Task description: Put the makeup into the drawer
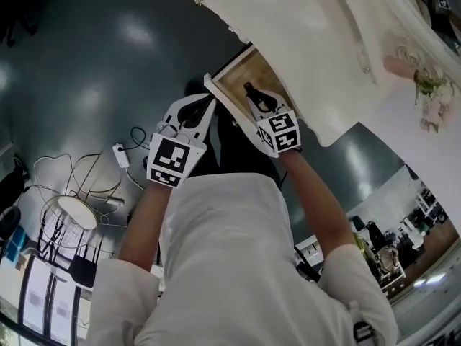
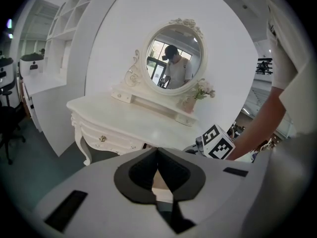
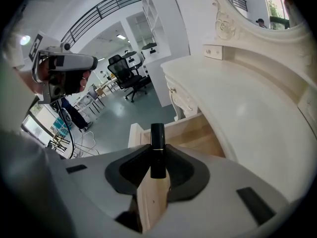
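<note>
A black lipstick tube (image 3: 157, 148) stands upright between the tips of my right gripper (image 3: 157, 155), which is shut on it. In the head view the lipstick (image 1: 250, 89) and right gripper (image 1: 255, 99) hang over the open drawer (image 1: 241, 74) of the white dressing table (image 1: 302, 42). The drawer's pale wooden inside (image 3: 195, 135) lies just beyond the lipstick. My left gripper (image 1: 207, 104) is by the drawer's white front corner. Its tips (image 2: 157, 151) meet, with nothing seen between them.
The oval mirror (image 2: 174, 56) and a flower vase (image 2: 198, 95) stand on the table top (image 2: 138, 118). Cables, a power strip (image 1: 120, 155) and a round white object (image 1: 72, 211) lie on the dark floor at left. Office chairs (image 3: 126, 71) stand further back.
</note>
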The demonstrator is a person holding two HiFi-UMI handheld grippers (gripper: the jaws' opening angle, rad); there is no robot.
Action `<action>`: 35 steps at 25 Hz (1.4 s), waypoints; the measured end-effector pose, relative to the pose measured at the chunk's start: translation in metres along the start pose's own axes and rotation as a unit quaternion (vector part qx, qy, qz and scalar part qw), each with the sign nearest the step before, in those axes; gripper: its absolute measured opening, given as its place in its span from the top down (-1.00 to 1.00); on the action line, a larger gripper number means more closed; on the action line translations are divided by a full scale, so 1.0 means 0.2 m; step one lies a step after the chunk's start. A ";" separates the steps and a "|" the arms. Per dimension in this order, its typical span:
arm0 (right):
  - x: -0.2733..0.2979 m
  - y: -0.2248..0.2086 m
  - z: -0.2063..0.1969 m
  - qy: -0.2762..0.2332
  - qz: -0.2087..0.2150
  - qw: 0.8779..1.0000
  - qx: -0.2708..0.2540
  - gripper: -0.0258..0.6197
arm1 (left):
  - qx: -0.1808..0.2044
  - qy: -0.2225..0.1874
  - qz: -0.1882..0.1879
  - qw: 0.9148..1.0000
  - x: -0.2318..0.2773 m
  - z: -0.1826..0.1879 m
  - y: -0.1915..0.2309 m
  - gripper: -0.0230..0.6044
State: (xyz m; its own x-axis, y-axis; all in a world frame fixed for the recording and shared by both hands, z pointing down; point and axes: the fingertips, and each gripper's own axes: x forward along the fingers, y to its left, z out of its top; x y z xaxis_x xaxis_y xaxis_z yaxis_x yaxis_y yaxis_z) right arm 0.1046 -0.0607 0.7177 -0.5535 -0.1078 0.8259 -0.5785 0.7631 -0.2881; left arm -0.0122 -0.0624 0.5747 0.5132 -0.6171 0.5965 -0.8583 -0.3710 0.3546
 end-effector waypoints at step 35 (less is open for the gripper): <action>0.52 -0.12 -0.20 0.119 -0.006 0.993 0.006 0.44 | -0.071 0.019 0.042 0.996 -0.06 -0.28 0.25 0.87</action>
State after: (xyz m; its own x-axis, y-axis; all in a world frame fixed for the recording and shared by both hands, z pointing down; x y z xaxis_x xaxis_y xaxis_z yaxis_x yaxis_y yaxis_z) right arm 0.0842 -0.0649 0.8300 -0.3910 0.0377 0.9196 -0.5913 0.7554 -0.2824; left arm -0.0618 -0.0344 0.6253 0.4415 -0.6140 0.6543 -0.8912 -0.2157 0.3990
